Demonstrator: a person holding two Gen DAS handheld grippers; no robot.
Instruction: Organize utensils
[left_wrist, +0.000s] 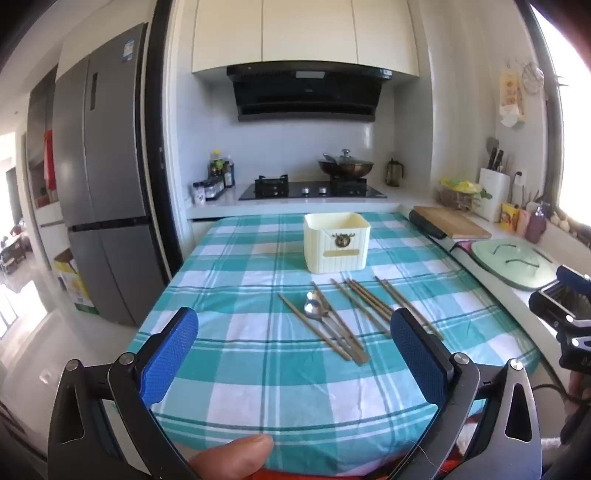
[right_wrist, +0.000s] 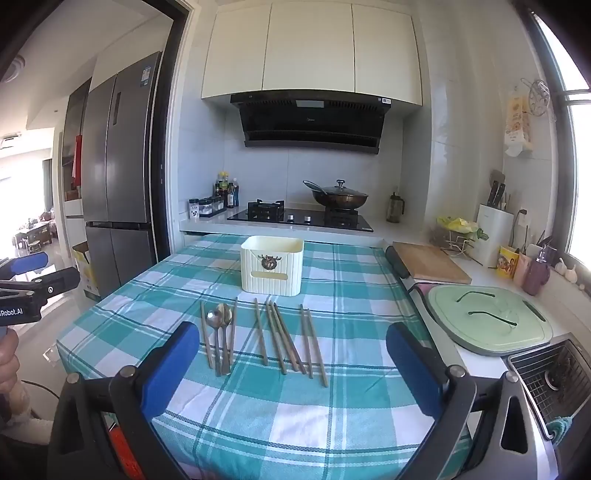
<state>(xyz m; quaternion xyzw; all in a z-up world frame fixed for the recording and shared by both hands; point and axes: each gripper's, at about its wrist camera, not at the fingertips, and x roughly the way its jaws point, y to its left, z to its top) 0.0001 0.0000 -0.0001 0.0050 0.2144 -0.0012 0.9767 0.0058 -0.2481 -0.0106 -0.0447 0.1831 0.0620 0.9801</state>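
Right wrist view: both grippers, left gripper (left_wrist: 294, 360) & right gripper (right_wrist: 288, 363), spread wide w/ nothing held; approach slim brown wooden chopsticks (right_wrist: 284, 338) lengthwise, pinch mid-shaft, then drop into cream ribbed plastic holder box (right_wrist: 271, 267).

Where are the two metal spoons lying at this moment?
In the right wrist view the spoons lie left of centre on the checked tablecloth, among the leftmost chopsticks, in front of the cream container.

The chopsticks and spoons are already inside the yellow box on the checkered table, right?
Not quite. The chopsticks and spoons lie flat on the checkered tablecloth, in front of the yellow box, not inside it. The right wrist view shows this clearly.
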